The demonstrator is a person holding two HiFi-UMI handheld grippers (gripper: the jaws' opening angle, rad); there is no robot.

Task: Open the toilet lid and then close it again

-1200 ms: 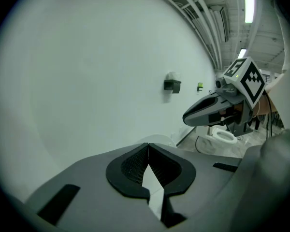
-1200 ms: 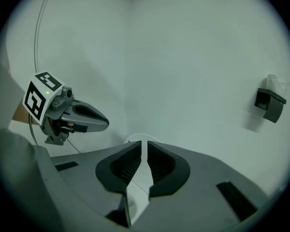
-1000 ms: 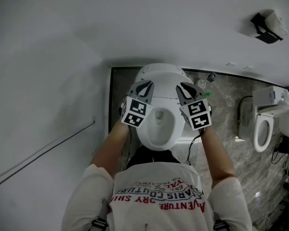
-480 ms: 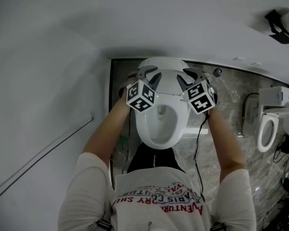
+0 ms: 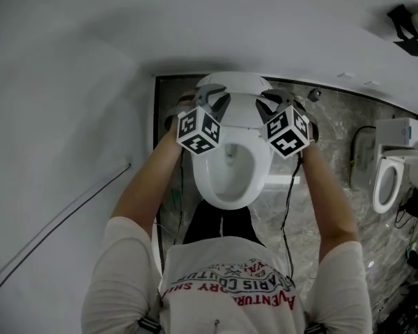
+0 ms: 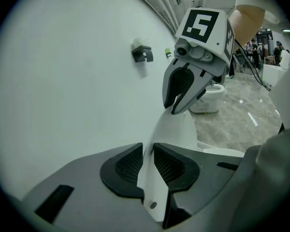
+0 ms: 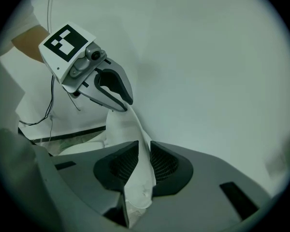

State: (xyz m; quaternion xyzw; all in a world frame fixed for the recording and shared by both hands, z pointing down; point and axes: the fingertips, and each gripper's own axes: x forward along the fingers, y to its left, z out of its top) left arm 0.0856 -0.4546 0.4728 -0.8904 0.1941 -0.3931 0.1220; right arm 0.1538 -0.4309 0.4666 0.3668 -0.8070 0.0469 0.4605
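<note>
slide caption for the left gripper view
Left tongs clamp the edge of the raised toilet lid; right tongs grip it farther along.

Dim, even grey light; gripper views warp and blacken at edges

The only readable print is on the person's white shirt, seen upside down in the head view. One red line gives "AVENTURE", a dark line above it "ARIS COUTU" with its ends lost in folds, and another red line "DRY SHI". The marker cubes on the left gripper and right gripper bear only black-and-white square patterns, with no letters or numbers.
</note>
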